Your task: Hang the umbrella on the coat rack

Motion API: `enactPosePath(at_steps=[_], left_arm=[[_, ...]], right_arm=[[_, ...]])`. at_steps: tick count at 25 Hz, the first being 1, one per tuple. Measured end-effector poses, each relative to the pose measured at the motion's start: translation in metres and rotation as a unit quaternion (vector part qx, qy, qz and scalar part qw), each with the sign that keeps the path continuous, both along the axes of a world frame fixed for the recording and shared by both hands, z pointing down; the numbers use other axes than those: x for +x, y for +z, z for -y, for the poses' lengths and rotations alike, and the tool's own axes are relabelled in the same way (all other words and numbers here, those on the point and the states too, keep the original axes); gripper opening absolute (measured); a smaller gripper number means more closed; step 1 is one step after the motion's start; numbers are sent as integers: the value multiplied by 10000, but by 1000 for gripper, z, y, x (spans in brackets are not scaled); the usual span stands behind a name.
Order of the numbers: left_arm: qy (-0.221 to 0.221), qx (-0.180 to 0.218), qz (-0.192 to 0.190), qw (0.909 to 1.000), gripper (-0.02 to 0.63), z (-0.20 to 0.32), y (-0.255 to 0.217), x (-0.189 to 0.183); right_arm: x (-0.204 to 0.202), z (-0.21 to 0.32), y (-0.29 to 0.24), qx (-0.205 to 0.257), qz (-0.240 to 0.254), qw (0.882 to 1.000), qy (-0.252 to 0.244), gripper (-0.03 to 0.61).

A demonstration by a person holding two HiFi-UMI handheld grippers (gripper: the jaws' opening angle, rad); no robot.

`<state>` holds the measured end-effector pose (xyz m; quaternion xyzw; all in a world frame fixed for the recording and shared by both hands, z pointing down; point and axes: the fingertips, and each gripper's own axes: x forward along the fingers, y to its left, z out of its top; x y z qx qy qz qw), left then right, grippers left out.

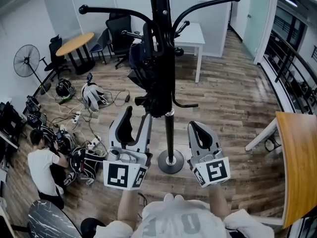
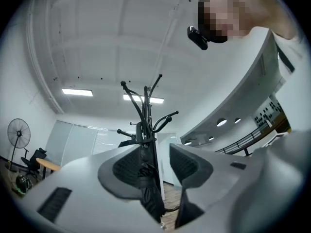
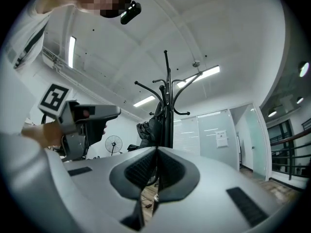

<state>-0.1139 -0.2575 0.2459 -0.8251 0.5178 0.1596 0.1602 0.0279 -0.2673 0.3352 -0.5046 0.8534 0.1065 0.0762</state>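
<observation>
The black folded umbrella (image 1: 147,78) hangs against the coat rack (image 1: 170,133) pole, so the hanging itself looks done. The left gripper (image 1: 134,119) stands open just below it, pads off the fabric; the right gripper (image 1: 200,133) is closed and empty. Next, probably, both should back away without snagging the canopy.

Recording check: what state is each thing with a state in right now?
Umbrella: folded, hanging on the coat rack.
Coat rack: standing upright.
Left gripper: jaws apart, gripping nothing.
Right gripper: jaws together, empty.
</observation>
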Motion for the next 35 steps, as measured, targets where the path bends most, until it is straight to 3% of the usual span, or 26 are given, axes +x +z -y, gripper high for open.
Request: enactPosePath(at_steps=[2, 5, 14, 22, 26, 30, 35], left_arm=[[-169, 77, -67, 9998, 107, -12, 16, 0], [-530, 92, -23, 9986, 48, -25, 38, -6], [-909, -559, -40, 9943, 31, -32, 97, -25], [-728, -666, 25, 9951, 31, -30, 102, -14], [-660, -871, -324, 9935, 31, -28, 108, -18], [-676, -903, -333, 9931, 31, -27, 110, -21], [-578, -1083, -673, 9902, 31, -25, 114, -26]], right_arm=[[-3, -3, 3, -45, 38, 10000, -58, 31], [-6, -9, 11, -137, -9, 9998, -109, 32], [-12, -22, 50, -637, -75, 9979, -121, 31], [-12, -22, 54, -738, -55, 9972, -131, 29], [-11, -22, 55, -757, -7, 9970, -153, 29], [-10, -21, 55, -762, -29, 9970, -130, 29], [-7, -20, 58, -804, -70, 9967, -93, 29]])
